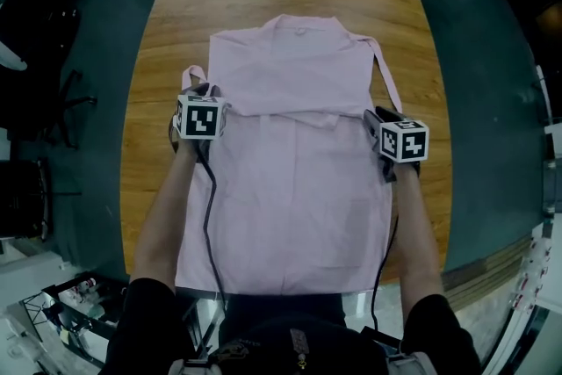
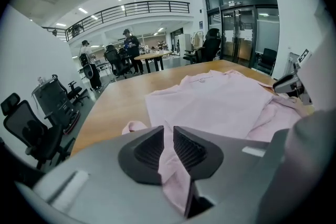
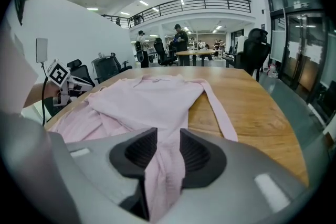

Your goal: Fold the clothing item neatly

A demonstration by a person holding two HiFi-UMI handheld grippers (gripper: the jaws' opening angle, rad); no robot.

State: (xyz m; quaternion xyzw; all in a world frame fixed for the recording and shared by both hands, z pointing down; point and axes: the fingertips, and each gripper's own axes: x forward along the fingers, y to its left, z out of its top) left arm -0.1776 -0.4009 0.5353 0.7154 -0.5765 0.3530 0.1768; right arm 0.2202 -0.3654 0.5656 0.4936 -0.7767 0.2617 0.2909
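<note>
Shirt [image 1: 290,162] lies on table [image 1: 167,39], left tongs [image 1: 209,92] and right tongs [image 1: 374,115] at its sides.

Dim overhead view, fisheye-warped bright ceiling-lit views

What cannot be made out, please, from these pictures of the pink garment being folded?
- Head view: the person's head and shoulders hide the near edge of the brown wooden table.
- Head view: marker cubes cover the grips of the left hand-held gripper and right hand-held gripper.
- Gripper views: each grey body hides the pale pink cloth garment behind its pads.
</note>
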